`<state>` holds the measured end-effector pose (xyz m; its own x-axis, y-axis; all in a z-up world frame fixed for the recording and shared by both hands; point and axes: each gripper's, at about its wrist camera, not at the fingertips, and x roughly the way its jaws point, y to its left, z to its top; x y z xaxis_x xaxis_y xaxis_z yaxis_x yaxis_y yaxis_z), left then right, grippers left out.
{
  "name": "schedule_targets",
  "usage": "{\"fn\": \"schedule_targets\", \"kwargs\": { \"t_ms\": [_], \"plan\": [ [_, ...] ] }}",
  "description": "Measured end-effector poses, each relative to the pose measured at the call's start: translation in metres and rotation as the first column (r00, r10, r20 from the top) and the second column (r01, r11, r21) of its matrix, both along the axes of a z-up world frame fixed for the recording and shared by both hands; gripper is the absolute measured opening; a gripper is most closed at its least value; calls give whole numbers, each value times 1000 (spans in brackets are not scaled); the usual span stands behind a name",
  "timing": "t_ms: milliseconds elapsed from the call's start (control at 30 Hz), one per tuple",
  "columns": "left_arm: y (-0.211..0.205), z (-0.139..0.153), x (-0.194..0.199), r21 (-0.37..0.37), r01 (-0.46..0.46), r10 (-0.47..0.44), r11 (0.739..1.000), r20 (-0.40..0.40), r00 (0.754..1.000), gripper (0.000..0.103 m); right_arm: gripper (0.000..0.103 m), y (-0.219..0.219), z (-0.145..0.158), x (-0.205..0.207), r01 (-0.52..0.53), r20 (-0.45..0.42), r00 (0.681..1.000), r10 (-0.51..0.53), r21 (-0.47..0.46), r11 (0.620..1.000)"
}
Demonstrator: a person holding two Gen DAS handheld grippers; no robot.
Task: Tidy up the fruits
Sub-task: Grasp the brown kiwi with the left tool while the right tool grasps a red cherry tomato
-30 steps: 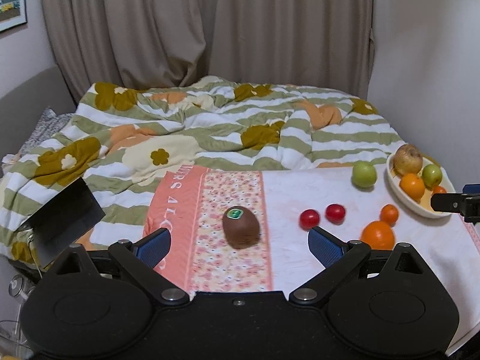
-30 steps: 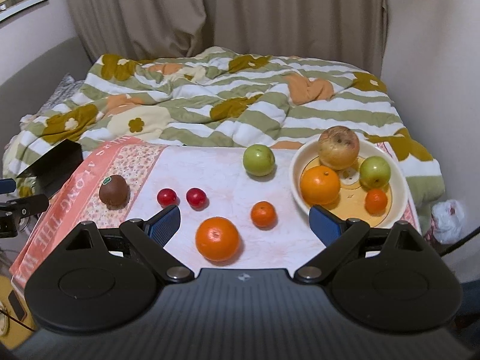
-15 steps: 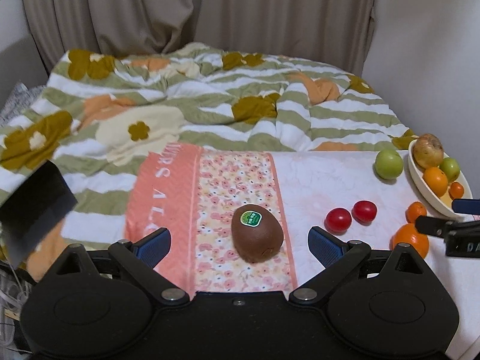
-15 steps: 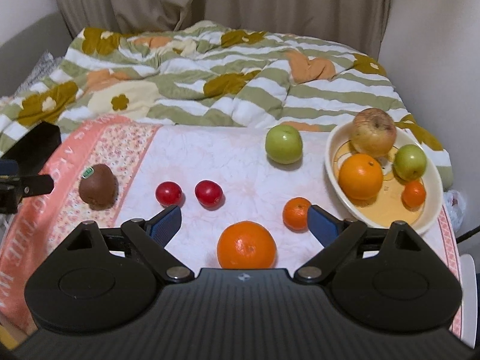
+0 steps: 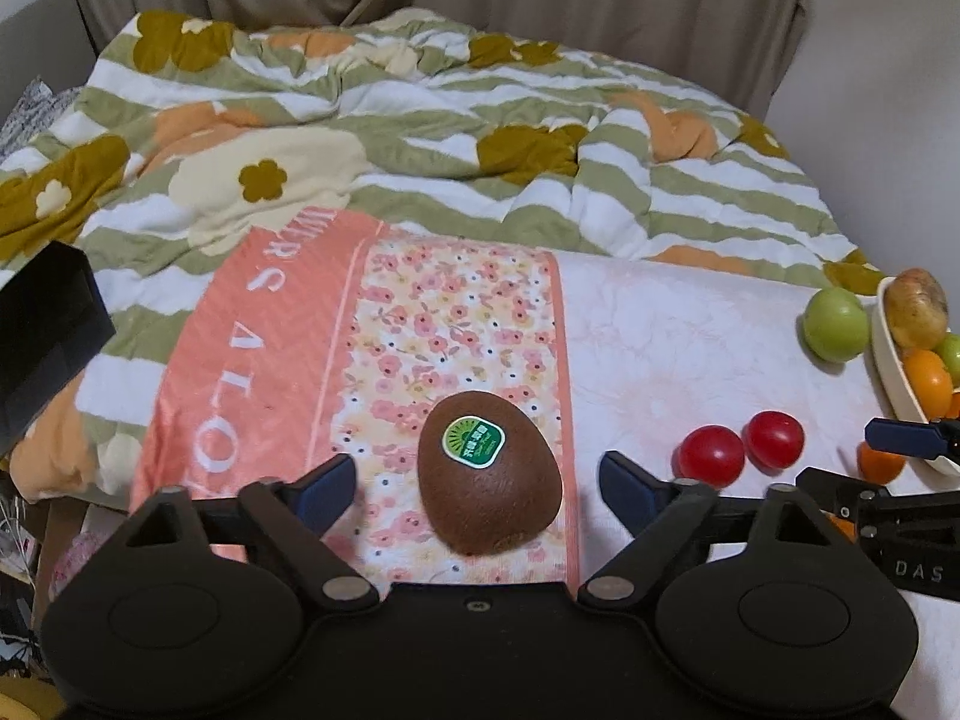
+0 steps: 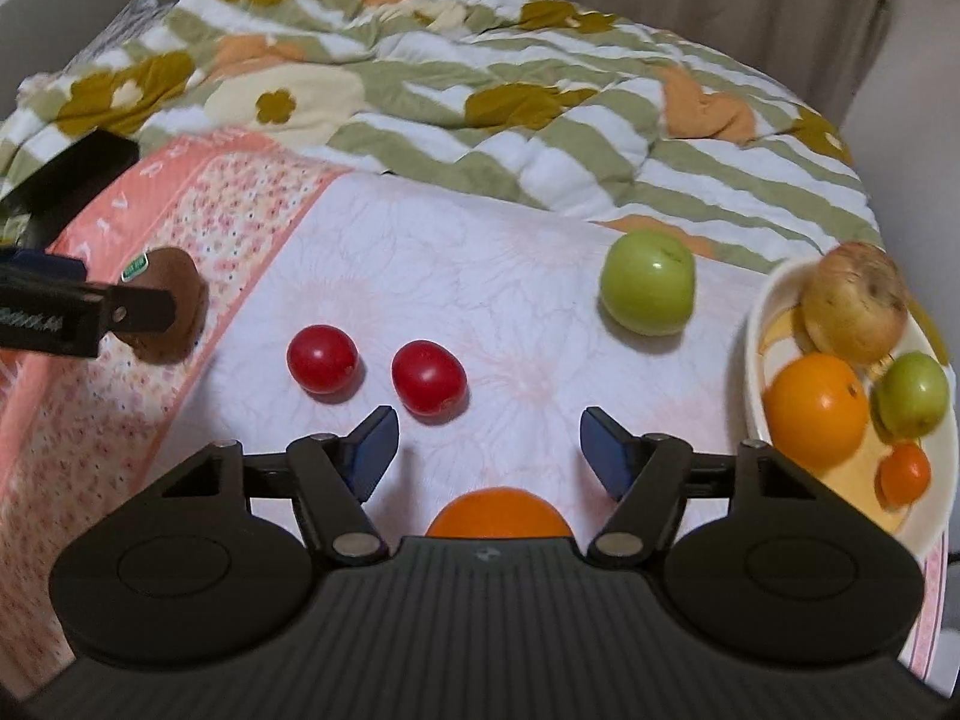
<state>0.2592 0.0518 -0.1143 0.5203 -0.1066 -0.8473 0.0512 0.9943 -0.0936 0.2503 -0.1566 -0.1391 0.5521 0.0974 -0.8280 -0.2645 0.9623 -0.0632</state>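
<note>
Left wrist view: left claw [image 5: 477, 483] spread wide, its blue fingers on either side of the kiwi [image 5: 489, 473] without touching it. The kiwi lies on the floral band of the pink cloth [image 5: 444, 324] and carries a round green sticker [image 5: 472, 440]; its small print is not readable. White letters on the cloth's plain pink stripe read partly "ALO", with "RS" further off. Two red tomatoes [image 5: 741, 447] sit side by side to the right on the white part of the cloth. A green apple [image 5: 836, 324] lies far right, just beside the cream bowl [image 5: 888, 360]. The right claw's body at the right edge shows "DAS".

Right wrist view: right claw [image 6: 489, 450] spread, nothing between its fingers; a large orange [image 6: 501, 513] sits close under it, partly hidden by the claw body. The tomatoes [image 6: 375, 367] lie just beyond the left finger. The green apple [image 6: 649, 282] rests far right, near the bowl [image 6: 757, 324], which holds a yellow-brown apple [image 6: 855, 303], an orange [image 6: 817, 411], a small green apple [image 6: 912, 393] and a small mandarin [image 6: 905, 473]. The kiwi [image 6: 180, 300] is at far left, with one finger of the left claw [image 6: 141, 306] in front of it.
</note>
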Motion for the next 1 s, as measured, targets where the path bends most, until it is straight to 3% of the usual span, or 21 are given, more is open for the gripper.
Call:
{"fn": "schedule_targets", "kwargs": {
  "t_ms": [133, 200, 267, 733, 867, 1000],
  "plan": [
    [-4, -8, 5, 6, -11, 11, 1000, -24, 1000, 77, 75, 2, -7, 8, -47, -13, 999, 47, -8, 999],
    [-5, -10, 6, 6, -17, 17, 1000, -35, 999, 64, 75, 3, -9, 12, -66, -18, 998, 66, -11, 998],
    [-6, -13, 7, 1, -18, 18, 1000, -44, 999, 60, 74, 5, -12, 15, -89, -31, 996, 88, -8, 996],
    [-8, -12, 0, 18, -6, 7, 1000, -44, 999, 58, 62, 18, -17, 25, -169, -38, 985, 169, -14, 985],
    [-6, -12, -6, 9, 1, -1, 1000, -43, 999, 58, 47, 19, -18, 26, -185, -36, 982, 185, -1, 983],
    [-4, -9, -12, -6, -3, 3, 1000, -39, 999, 58, 46, 21, -16, 24, -180, -31, 983, 179, -3, 984]
  ]
}}
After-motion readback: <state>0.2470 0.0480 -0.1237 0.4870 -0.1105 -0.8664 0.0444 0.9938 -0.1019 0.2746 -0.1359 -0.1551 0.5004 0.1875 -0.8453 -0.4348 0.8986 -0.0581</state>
